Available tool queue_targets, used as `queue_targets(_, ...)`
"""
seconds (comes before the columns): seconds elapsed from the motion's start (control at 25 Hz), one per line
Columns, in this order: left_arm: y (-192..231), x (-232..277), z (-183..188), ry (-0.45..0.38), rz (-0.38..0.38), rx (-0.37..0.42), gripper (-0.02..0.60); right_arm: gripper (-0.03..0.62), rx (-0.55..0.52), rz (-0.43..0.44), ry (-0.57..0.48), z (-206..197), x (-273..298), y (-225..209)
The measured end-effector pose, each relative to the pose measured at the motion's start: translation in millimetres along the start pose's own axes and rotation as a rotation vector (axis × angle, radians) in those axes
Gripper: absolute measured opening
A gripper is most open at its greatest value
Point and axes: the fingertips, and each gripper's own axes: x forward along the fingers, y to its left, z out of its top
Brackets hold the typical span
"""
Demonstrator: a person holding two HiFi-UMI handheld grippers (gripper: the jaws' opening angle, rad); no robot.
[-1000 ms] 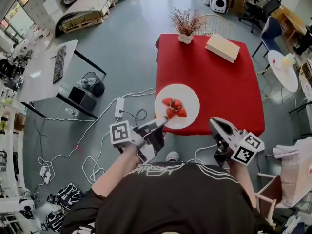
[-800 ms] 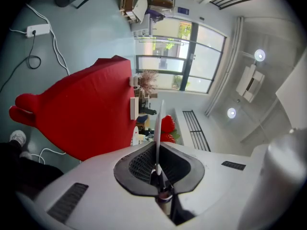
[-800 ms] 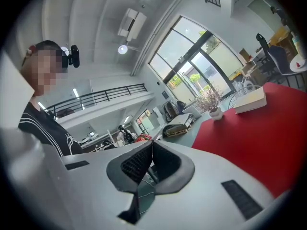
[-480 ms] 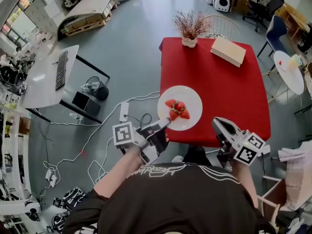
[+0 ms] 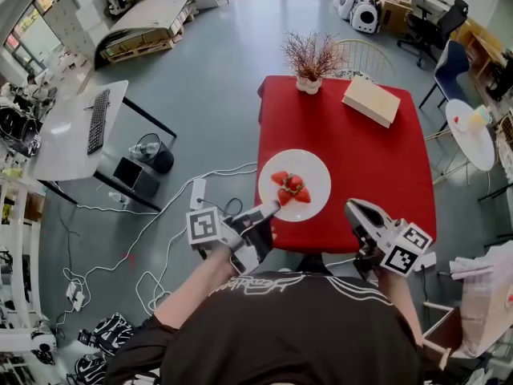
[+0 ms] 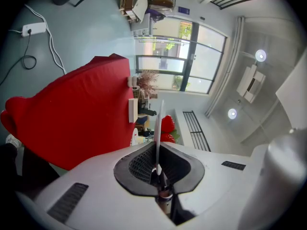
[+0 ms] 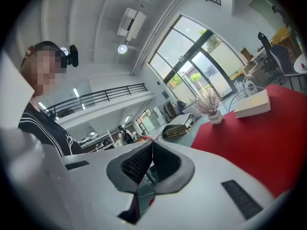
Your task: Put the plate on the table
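Plate (image 5: 314,170) at left tool (image 5: 268,208) tip, red table (image 5: 377,155) beneath

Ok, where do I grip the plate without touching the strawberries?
Take the plate by its thin near rim, edge-on from the person's side, one jaw above, one below. It is shallow, and strawberries sit in the middle; the left gripper holds it so.

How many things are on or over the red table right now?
3: plate of strawberries at the near edge, pinched by the left tongs; vase of dried twigs at the far edge; tan box beside it. None seem hidden.
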Motion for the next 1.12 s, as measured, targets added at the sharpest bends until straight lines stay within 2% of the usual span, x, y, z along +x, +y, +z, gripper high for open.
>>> queue_targets(0.64, 18, 52, 7, 0.02, 0.041, -0.023, 0.02, 0.008, 0.05, -0.027, 0.001, 12, -11, -51)
queue_targets(1.12, 44, 106, 35, 0.014, 0.085, -0.054, 0.02, 0.008, 0.094, -0.052, 0.032, 17, -11, -99)
